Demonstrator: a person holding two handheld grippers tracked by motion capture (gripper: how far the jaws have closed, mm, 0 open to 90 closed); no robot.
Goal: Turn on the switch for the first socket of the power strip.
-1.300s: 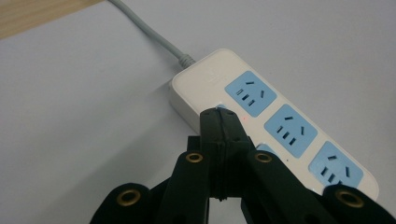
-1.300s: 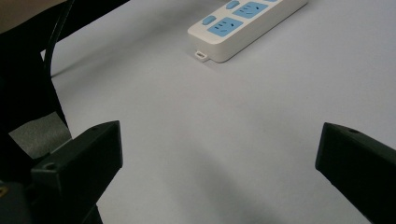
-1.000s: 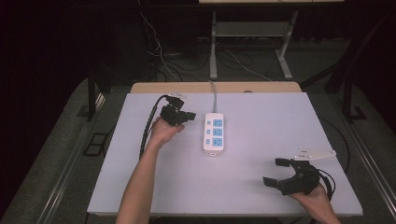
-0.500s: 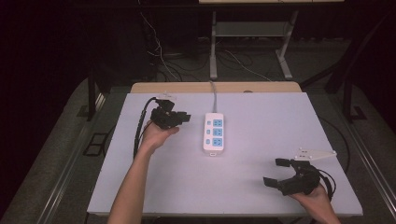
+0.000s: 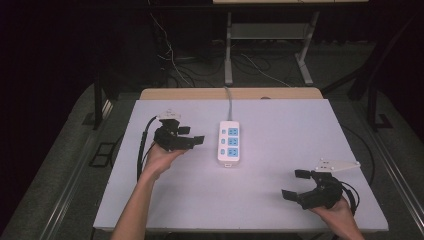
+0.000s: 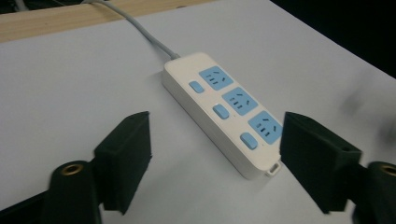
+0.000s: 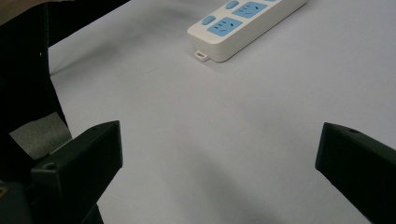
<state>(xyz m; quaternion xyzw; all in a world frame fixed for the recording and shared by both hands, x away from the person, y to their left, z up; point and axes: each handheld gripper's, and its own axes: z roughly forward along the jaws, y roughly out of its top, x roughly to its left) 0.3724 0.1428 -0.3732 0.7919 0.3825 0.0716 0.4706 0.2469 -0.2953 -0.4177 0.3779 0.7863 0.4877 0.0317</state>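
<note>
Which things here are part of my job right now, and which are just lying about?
In the job:
- power strip, unheld
- left gripper, jaws just opened, nothing between them
- right gripper, open

Lying about:
- floor cables
- metal stand behind the table

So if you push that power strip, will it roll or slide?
The power strip would probably slide, not roll: it lies flat and boxy on the smooth table. It looks like hard plastic, so likely stiff. Its grey cord runs off the far edge and may tug it back.
</note>
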